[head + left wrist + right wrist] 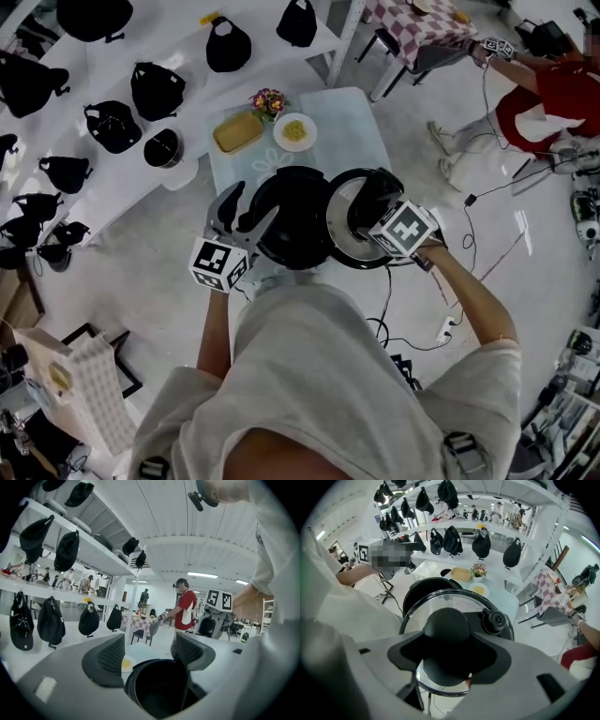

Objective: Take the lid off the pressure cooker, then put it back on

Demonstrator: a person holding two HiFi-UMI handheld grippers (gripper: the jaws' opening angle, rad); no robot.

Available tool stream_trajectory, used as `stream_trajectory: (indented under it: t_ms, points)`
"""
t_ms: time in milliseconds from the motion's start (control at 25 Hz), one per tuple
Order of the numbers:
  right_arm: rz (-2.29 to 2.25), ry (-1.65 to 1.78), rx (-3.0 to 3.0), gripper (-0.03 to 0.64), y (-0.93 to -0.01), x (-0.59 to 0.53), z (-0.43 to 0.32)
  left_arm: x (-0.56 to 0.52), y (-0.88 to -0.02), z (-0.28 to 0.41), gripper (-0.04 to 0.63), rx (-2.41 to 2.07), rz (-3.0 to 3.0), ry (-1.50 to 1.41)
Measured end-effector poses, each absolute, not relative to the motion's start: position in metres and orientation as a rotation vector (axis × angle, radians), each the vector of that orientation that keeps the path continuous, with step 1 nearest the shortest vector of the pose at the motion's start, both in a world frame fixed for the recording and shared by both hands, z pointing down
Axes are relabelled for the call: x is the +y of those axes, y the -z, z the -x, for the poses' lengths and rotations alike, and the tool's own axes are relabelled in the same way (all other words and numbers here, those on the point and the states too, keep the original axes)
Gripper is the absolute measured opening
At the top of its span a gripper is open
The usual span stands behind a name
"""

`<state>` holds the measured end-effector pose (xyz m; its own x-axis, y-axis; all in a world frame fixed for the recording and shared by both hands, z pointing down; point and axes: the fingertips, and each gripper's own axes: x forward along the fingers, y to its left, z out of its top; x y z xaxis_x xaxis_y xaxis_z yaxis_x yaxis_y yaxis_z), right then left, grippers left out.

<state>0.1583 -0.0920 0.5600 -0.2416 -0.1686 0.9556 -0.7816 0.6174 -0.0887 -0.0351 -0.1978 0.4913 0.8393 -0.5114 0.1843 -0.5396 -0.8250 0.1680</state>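
Observation:
The black pressure cooker pot (pixel 292 225) stands uncovered on the small pale table (pixel 361 117). Its glass lid (pixel 349 246), ringed in steel, is off the pot and hangs over the pot's right rim. My right gripper (pixel 367 221) is shut on the lid's black knob (pixel 446 629); the lid's valve (pixel 496 619) sits just beyond it. At the pot's left rim my left gripper (pixel 240 214) is open. In the left gripper view the pot's dark mouth (pixel 158 693) lies between and below the spread fingers (pixel 112 656).
Behind the pot on the table are a yellow tray (pixel 237 132), a plate of food (pixel 294 131) and a small flower pot (pixel 269 100). White shelves (pixel 187 56) with several black caps run along the left. Cables (pixel 469 246) trail on the floor at right, near a person in red (pixel 553 94).

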Motion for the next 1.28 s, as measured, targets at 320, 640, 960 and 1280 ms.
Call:
stream_trajectory:
  t_ms: [320,640,960,1280]
  points:
    - [-0.592,-0.601,-1.813,0.272,-0.575,-0.126,-0.085,-0.197,-0.492,0.094,0.327,-1.027,-2.728,-0.181]
    - [-0.448,-0.536,-1.842,0.272,-0.585,-0.141,-0.024,-0.198,-0.489,0.147,0.327,-1.191,-2.665,-0.166]
    - [-0.424,-0.503,-1.823,0.272,-0.596,-0.149,-0.001,-0.198,-0.488,0.17,0.327,-1.258,-2.636,-0.159]
    - [-0.436,-0.532,-1.798,0.272,-0.611,-0.153,-0.001,-0.205,-0.489,0.167,0.327,-1.238,-2.64,-0.159]
